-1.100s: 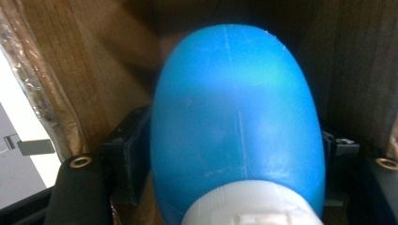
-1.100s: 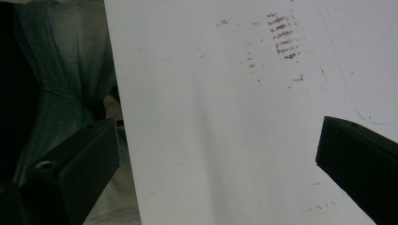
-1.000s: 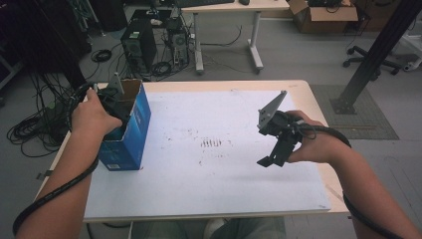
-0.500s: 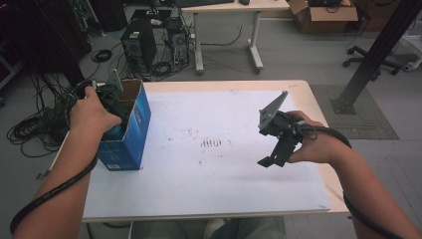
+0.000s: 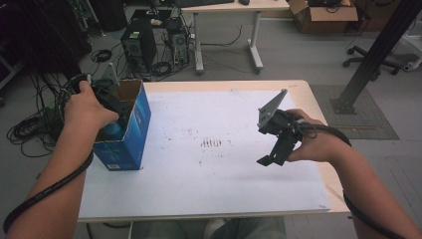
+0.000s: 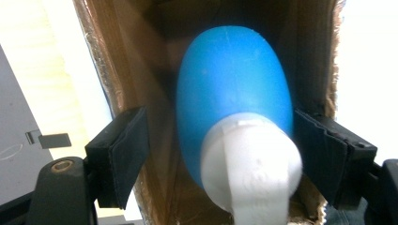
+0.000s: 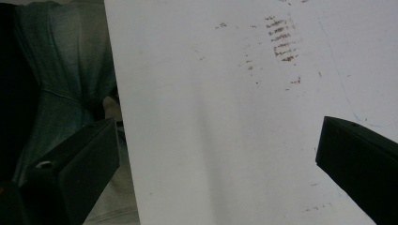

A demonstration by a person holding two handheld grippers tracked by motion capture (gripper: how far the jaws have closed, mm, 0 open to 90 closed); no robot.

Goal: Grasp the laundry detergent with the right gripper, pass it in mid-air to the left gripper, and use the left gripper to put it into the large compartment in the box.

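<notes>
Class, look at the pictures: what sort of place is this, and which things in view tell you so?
Probably a lab or workshop office: desktop computer towers amid tangled cables on the floor, a rolling office chair, and a stained white work table.

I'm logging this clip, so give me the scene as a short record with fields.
surface: white table with brown smudges
container: blue cardboard box, open top, at the table's left edge
contents: blue bulb with white nozzle, inside the box
left gripper: over the box, jaws just been opening, left pad clear of the bulb between them
right gripper: open, nothing between its jaws, above the table's right side
</notes>
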